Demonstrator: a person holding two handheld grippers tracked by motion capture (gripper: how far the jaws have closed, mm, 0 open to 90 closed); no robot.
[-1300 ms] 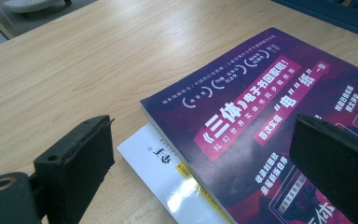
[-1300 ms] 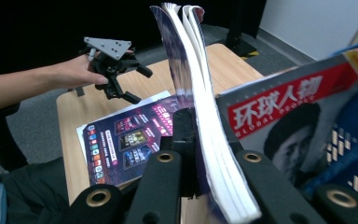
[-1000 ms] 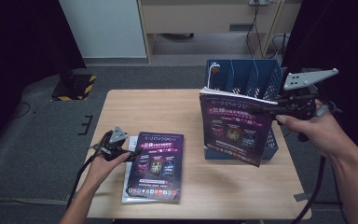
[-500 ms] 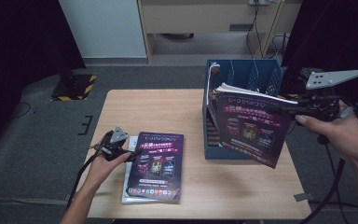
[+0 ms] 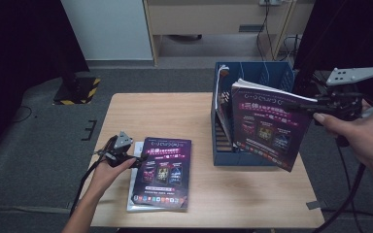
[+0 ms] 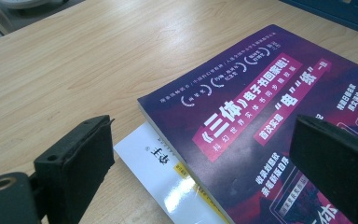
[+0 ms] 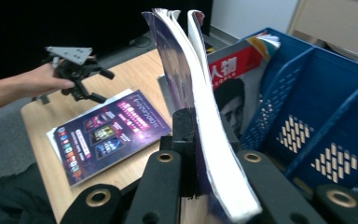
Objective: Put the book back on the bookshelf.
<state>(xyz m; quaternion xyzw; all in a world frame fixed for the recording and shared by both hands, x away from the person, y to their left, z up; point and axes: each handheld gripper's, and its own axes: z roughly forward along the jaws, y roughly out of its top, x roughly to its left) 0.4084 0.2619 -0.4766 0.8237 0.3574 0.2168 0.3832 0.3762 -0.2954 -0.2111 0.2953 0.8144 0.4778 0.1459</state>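
Right gripper (image 5: 315, 104) pinches a book (image 5: 267, 124) by its top edge, upright above the table's right edge, before the blue rack (image 5: 252, 77). Left gripper (image 5: 138, 158), jaws spread, at second book (image 5: 162, 172) near front-left corner.

My two black fingers (image 6: 77, 172) rise from the bottom edge, one at the left and one at the right, standing wide apart with nothing pressed between them. Below them lies a purple book (image 6: 270, 135) flat on the pale wooden worktop (image 6: 74, 60); its cover carries white and pink lettering on a red band, and its near corner points toward the gap between my fingers. My right finger overlaps the cover's lower right part. Under the purple book, a white book (image 6: 163, 170) with a yellow edge sticks out at the lower left. A blue rack (image 6: 340, 9) crosses the top right corner.
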